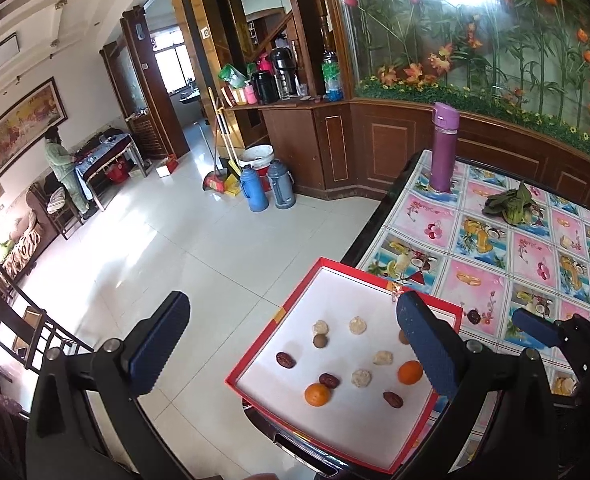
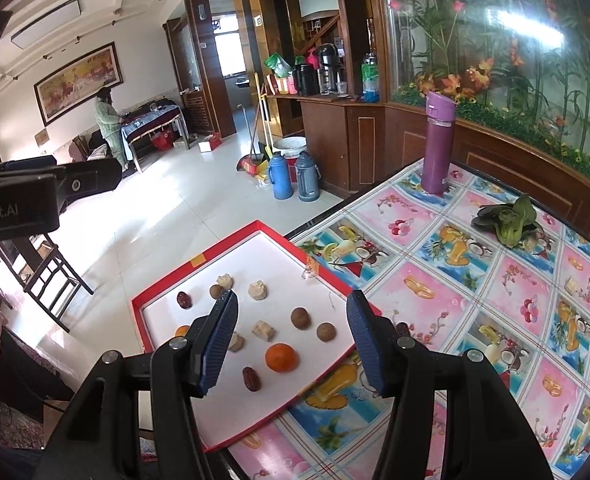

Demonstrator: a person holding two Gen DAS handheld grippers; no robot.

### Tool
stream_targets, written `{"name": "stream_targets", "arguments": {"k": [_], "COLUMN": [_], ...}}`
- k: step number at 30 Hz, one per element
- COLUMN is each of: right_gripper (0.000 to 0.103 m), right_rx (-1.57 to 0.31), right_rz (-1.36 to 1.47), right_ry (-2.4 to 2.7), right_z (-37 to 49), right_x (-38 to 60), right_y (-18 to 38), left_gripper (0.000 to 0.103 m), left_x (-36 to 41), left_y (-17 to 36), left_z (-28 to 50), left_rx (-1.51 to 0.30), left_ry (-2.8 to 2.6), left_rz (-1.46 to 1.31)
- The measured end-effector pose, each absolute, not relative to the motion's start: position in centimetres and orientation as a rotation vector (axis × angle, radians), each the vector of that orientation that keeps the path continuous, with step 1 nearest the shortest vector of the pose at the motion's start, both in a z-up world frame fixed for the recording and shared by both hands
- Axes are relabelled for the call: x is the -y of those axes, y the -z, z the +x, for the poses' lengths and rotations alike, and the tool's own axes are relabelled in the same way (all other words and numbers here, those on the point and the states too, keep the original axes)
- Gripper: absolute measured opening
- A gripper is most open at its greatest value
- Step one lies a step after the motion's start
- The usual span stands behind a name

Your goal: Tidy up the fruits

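Note:
A red-rimmed white tray lies on the table's near-left corner and overhangs the edge. In it are two oranges, several red dates, brown longans and pale lumps. One date lies on the cloth just right of the tray. My left gripper hovers open and empty over the tray's left side. Above the tray's right half, my right gripper is open and empty.
A purple bottle stands at the table's far corner. A leafy green lies on the fruit-patterned cloth. Two blue flasks stand on the tiled floor. A person stands far off.

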State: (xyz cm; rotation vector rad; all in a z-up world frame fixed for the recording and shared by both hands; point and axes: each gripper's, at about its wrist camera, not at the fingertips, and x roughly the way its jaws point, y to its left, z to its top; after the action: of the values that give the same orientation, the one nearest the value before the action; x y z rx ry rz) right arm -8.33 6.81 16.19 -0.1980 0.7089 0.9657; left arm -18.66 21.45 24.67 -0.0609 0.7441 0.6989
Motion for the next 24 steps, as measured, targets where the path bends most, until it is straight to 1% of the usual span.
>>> {"name": "stream_targets", "arguments": {"k": [9,24], "right_gripper": [0.057,0.057], "right_rx": [-0.689,-0.696], "right_rz": [-0.233,-0.235], "right_ry": [-1.007,-1.002], "right_z": [-10.2,-10.1], "right_x": [-8.4,-8.5], "right_y": [-16.4,-16.2], "left_gripper": [0.103,0.103], "left_x": [-21.8,-21.9], "left_y": [-25.1,-25.9], "left_z": [-19.4,-19.5], "left_rx": [-0.728,-0.711], "left_ry": [-0.711,-0.703], "left_rz": [-0.06,-0.073]}}
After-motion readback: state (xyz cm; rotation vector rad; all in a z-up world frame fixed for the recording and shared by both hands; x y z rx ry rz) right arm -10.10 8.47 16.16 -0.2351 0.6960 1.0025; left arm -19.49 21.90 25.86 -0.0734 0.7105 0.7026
